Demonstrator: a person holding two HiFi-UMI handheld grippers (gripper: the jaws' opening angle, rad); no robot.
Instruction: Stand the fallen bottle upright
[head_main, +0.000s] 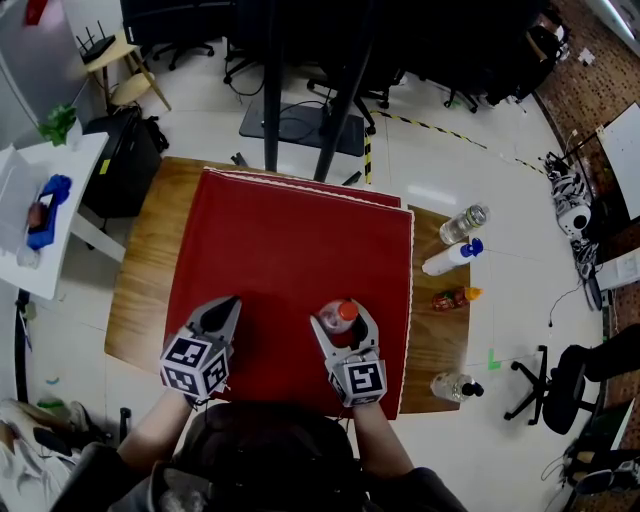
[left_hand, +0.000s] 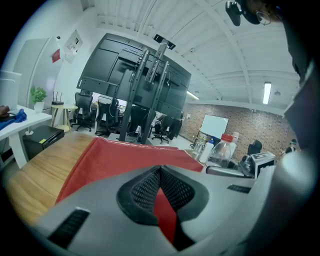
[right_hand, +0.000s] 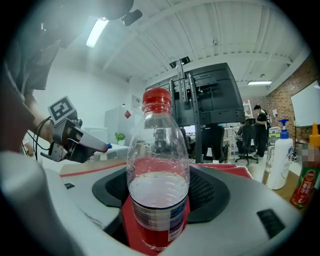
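Observation:
A clear bottle (head_main: 340, 318) with a red cap stands upright on the red cloth (head_main: 290, 240), near its front edge. My right gripper (head_main: 343, 320) has one jaw on each side of it. In the right gripper view the bottle (right_hand: 159, 185), part full of liquid, fills the gap of the right gripper (right_hand: 160, 197), and the pads press its lower body. My left gripper (head_main: 225, 306) rests to the left over the cloth, apart from the bottle. In the left gripper view the left gripper (left_hand: 160, 172) has its tips together and nothing between them.
On the bare wood at the table's right lie a clear bottle (head_main: 463, 223), a white spray bottle (head_main: 452, 257), a small red bottle (head_main: 450, 298) and another clear bottle (head_main: 455, 386). A black stand (head_main: 300, 90) rises behind the table. A white side table (head_main: 40, 220) stands at left.

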